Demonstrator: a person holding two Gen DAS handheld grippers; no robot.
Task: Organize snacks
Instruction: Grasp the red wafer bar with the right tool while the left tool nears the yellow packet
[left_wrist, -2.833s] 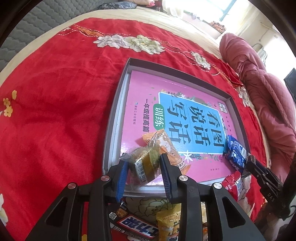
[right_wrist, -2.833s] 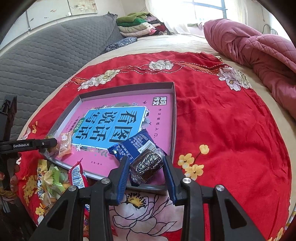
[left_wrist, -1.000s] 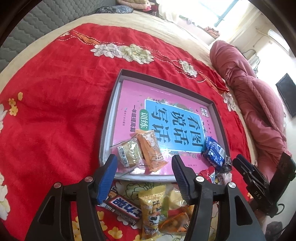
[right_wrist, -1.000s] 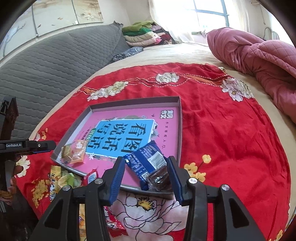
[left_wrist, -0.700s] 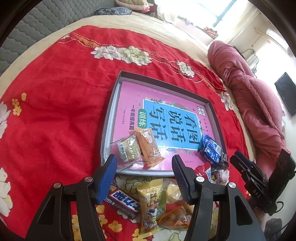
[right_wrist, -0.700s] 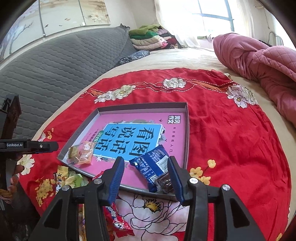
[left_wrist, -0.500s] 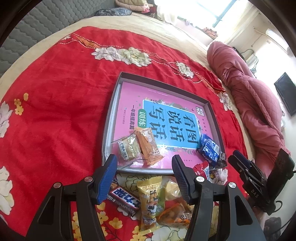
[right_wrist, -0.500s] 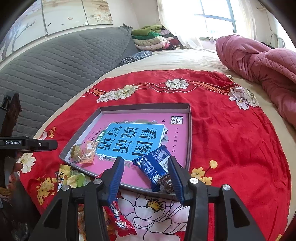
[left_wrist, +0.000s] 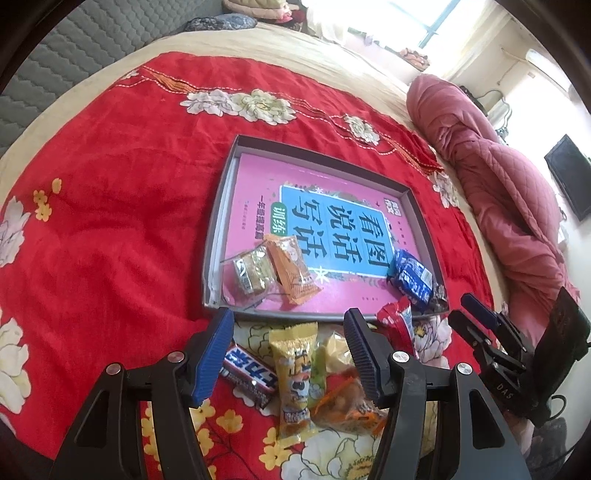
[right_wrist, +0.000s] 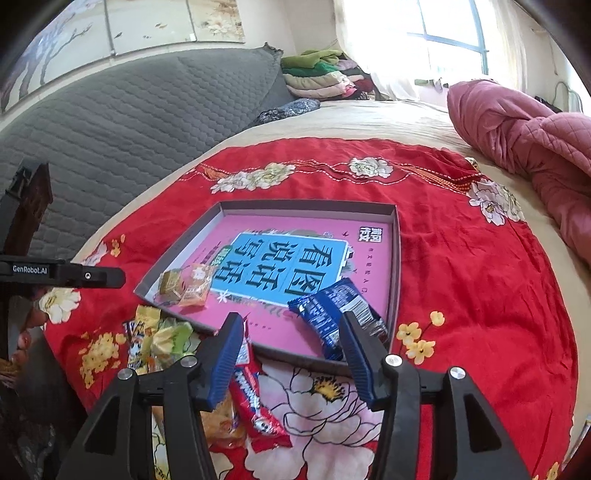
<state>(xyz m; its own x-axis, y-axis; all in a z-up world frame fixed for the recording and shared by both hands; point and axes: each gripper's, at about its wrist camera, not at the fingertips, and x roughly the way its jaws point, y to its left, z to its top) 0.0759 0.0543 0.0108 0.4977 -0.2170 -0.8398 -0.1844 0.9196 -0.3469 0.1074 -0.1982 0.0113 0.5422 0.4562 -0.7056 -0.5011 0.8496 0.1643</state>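
Observation:
A grey tray (left_wrist: 221, 206) (right_wrist: 398, 258) with a pink book inside lies on the red cloth. In it lie a green-gold snack (left_wrist: 253, 271) (right_wrist: 169, 283), an orange packet (left_wrist: 291, 269) (right_wrist: 195, 286), a blue packet (left_wrist: 412, 275) (right_wrist: 330, 308) and a dark foil snack (left_wrist: 437, 297) (right_wrist: 376, 330). Loose snacks lie in front of the tray: a Snickers bar (left_wrist: 249, 373), a yellow packet (left_wrist: 295, 376) (right_wrist: 136, 341), a red packet (left_wrist: 397, 321) (right_wrist: 255, 398). My left gripper (left_wrist: 290, 325) is open and empty above them. My right gripper (right_wrist: 291, 328) is open and empty over the tray's near edge.
A pink quilt (left_wrist: 498, 177) (right_wrist: 524, 129) lies on the bed to the right. A grey quilted headboard (right_wrist: 129, 110) stands behind. Folded clothes (right_wrist: 317, 74) are stacked by the window. The right gripper also shows in the left wrist view (left_wrist: 476, 314).
Both grippers let go of their snacks in the tray, opened wide and drew back toward me. The loose snack pile came into view under them.

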